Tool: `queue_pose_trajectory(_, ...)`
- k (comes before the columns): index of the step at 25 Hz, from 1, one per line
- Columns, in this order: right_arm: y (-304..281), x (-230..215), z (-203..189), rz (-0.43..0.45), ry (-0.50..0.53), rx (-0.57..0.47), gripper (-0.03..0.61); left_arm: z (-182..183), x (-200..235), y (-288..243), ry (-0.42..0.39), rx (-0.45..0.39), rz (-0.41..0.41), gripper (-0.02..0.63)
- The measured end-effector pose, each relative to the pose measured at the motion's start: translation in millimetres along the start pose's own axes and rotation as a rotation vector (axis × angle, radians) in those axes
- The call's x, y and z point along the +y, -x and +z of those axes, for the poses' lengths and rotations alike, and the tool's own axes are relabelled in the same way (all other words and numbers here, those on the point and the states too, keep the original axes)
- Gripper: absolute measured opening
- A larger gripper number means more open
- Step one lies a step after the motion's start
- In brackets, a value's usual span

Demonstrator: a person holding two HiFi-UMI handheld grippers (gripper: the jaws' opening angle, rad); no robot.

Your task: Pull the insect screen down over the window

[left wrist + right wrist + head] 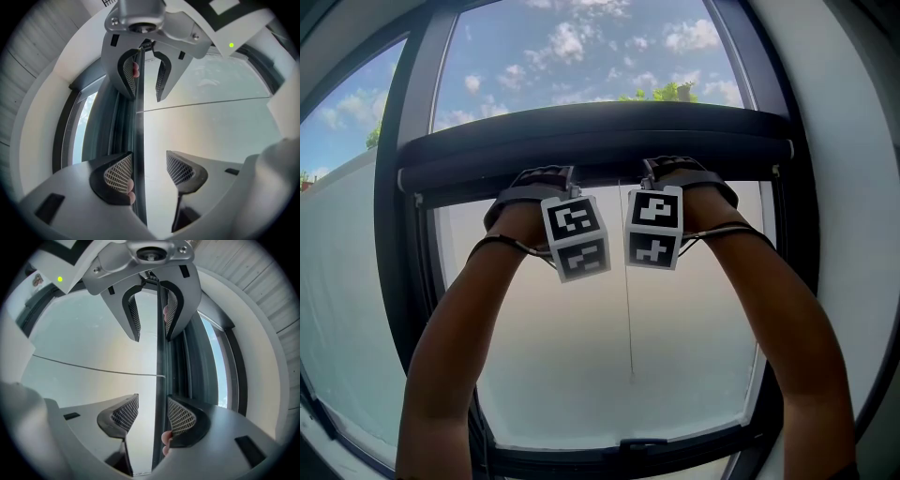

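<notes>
The insect screen's dark bottom rail (600,145) runs across the upper part of the window. Both hands reach up to it, side by side at its middle. My left gripper (546,180) and right gripper (670,171) sit at the rail's lower edge, their tips hidden behind it. In the left gripper view the rail's thin edge (139,140) runs between the jaws of my left gripper (149,165), against the left pad (117,174), with a gap to the other pad. In the right gripper view the rail's thin edge (161,380) lies by the right pad (182,417) of my right gripper (152,411), whose jaws stand apart.
A thin pull cord (628,300) hangs from the rail's middle, between the two forearms. The dark window frame (401,234) stands on both sides, with a latch (642,444) on the bottom frame. White reveal walls (853,187) flank the window. Sky and clouds show above the rail.
</notes>
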State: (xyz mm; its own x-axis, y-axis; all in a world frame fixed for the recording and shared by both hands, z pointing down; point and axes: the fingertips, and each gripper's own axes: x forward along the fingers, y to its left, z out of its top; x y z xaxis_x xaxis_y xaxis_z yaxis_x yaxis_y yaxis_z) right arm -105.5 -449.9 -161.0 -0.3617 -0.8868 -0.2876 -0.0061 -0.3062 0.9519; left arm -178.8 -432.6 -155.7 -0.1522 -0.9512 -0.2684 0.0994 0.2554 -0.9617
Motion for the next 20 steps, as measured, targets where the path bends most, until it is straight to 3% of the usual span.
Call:
queue_pose_trajectory(3,4.4,6.9,1.0,0.056,0.018,0.01,0.176,1.2,-9.4,4.6,0.018,-0.018,-0.057,0.21)
queue_pose_trajectory(7,7.5,13.7,1.0,0.083,0.005,0.003,0.176,2.6,-15.9,6.7,0.012,-0.023,-0.063,0.21)
queue_pose_trajectory(20,9.5,27.0,1.6,0.083,0.029,0.007,0.176,1.0,-22.7,5.8,0.076,-0.068,-0.005,0.21)
